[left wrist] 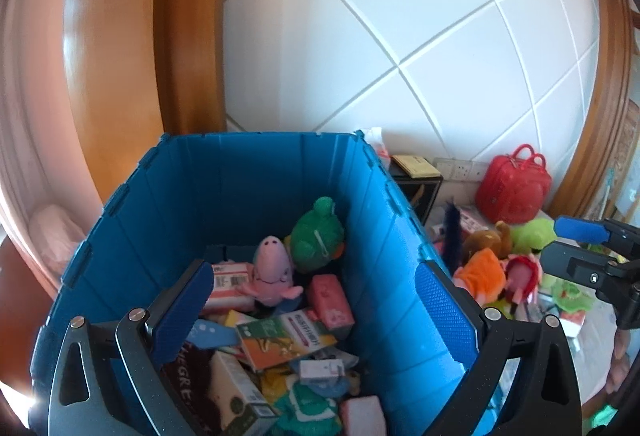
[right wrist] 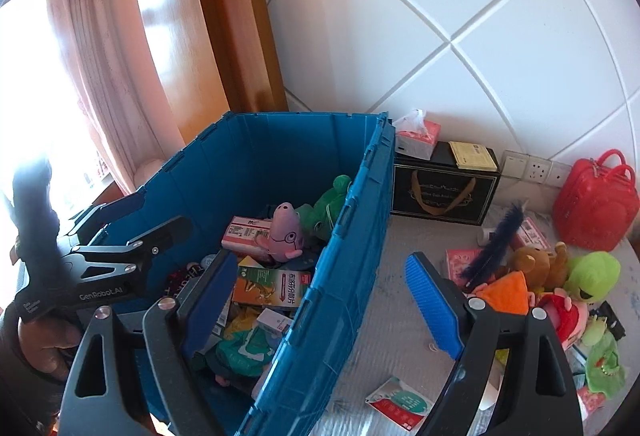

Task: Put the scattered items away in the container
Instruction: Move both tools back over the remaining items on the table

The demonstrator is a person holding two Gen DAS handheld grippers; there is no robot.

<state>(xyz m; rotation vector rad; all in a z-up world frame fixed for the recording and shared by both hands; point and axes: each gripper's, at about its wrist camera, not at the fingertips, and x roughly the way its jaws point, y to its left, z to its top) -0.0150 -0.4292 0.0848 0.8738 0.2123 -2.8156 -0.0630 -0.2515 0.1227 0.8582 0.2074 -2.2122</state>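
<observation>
- Nearest the right wrist camera: right gripper (right wrist: 324,312), jaws spread wide with nothing between them, straddling the long side wall of the blue container (right wrist: 340,256).
- Just right of those fingers, on the pale cover: flat red-and-white packet (right wrist: 398,402), lying loose, nearer this gripper than the other.
- Over the container's inside: left gripper (left wrist: 316,320), jaws likewise parted and empty; boxes and soft toys already lie below.
- Farther right: scattered pile (right wrist: 560,288) of plush toys, an orange cloth and a dark blue feather, its spread running away toward the wall.
- Judgement: right gripper is better placed for the pile.
</observation>
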